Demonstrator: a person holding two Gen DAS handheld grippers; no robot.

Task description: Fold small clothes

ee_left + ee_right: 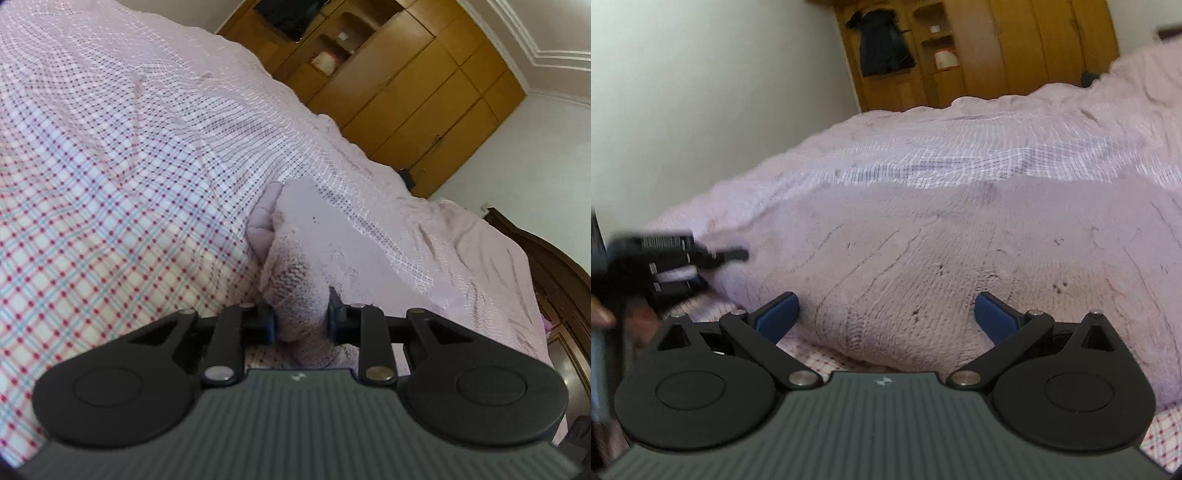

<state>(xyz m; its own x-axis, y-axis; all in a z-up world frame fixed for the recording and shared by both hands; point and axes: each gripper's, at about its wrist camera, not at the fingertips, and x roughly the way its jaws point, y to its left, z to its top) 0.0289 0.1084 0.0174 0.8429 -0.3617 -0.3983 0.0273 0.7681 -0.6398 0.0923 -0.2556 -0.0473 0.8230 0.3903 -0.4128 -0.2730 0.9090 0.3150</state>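
A pale lilac knitted garment (pixel 325 236) lies on the checked bedsheet (pixel 110 184). My left gripper (pixel 301 314) is shut on a bunched knitted edge of the garment, which fills the gap between the blue pads. In the right wrist view the same garment (pixel 960 258) spreads wide across the bed. My right gripper (pixel 886 314) is open, its blue pads (pixel 777 314) wide apart just above the garment's near edge, holding nothing. The left gripper (pixel 735 254) shows at the far left of the right wrist view, at the garment's left edge.
The bed is covered by a pink and blue checked sheet (pixel 1145 435). A wooden wardrobe (pixel 406 85) stands beyond the bed, with a dark coat (pixel 882 40) hanging in it. A dark wooden headboard (pixel 554 266) is at the right.
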